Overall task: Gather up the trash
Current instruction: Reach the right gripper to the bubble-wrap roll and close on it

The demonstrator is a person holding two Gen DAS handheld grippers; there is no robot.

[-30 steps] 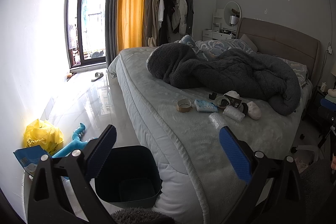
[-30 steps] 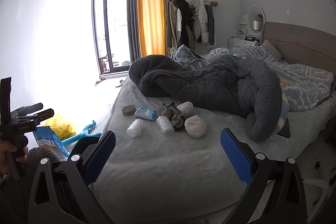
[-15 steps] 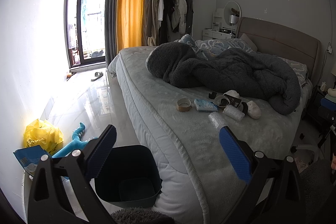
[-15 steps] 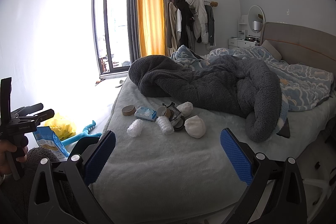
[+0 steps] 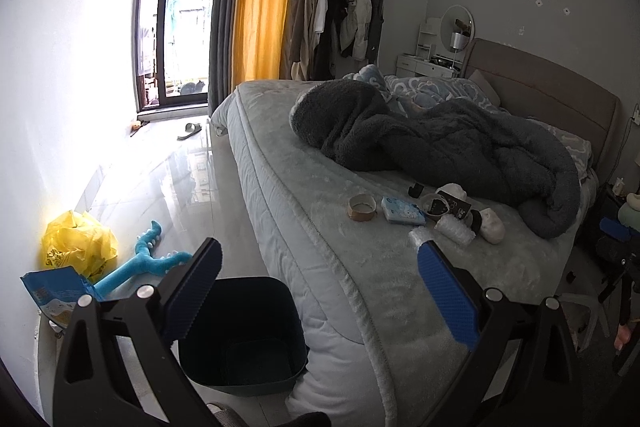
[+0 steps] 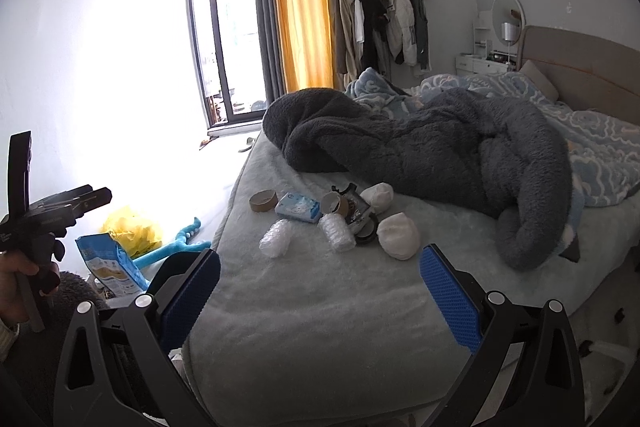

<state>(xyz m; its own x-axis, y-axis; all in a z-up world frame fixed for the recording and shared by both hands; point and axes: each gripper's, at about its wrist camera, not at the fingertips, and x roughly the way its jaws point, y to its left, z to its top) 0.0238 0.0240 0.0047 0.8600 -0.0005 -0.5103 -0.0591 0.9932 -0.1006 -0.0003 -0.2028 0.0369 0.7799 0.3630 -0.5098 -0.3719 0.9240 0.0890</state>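
Trash lies clustered on the pale bed: a cardboard tape roll, a blue tissue pack, two bubble-wrap rolls, white crumpled balls and a paper cup. The left wrist view shows the same tape roll and tissue pack. A dark bin stands on the floor against the bed's near corner. My left gripper is open above the bin and the bed edge. My right gripper is open over bare bedding, short of the trash.
A dark grey fleece blanket is heaped behind the trash. On the floor by the wall lie a yellow bag, a blue snack packet and a teal toy. A hand holds the left gripper's handle.
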